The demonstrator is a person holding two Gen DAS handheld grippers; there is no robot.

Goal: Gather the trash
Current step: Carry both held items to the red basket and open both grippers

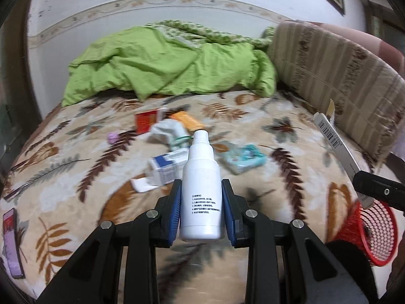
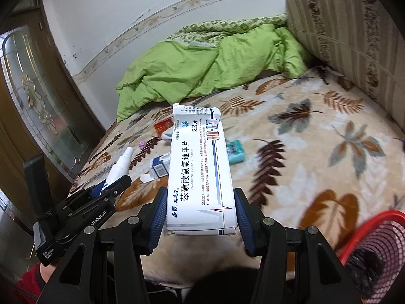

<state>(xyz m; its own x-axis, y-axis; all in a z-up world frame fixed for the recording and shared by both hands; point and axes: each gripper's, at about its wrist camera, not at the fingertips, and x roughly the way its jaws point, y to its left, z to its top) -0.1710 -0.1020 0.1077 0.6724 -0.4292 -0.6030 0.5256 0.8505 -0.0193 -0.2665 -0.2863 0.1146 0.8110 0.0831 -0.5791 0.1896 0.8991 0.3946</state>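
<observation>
Bed cover [image 1: 76, 177] with leaf print carries scattered trash far ahead. Left gripper [image 1: 201, 212] is clenched on a white spray bottle [image 1: 201, 192]; right gripper [image 2: 200, 215] grasps a white medicine box [image 2: 200, 172]. Red basket [image 2: 377, 248] stands near right

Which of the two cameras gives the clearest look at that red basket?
The left wrist view: the red mesh basket shows its rim and side wall at the bed's near right corner, partly behind a held box. The right wrist view catches only part of its rim and inside.
</observation>
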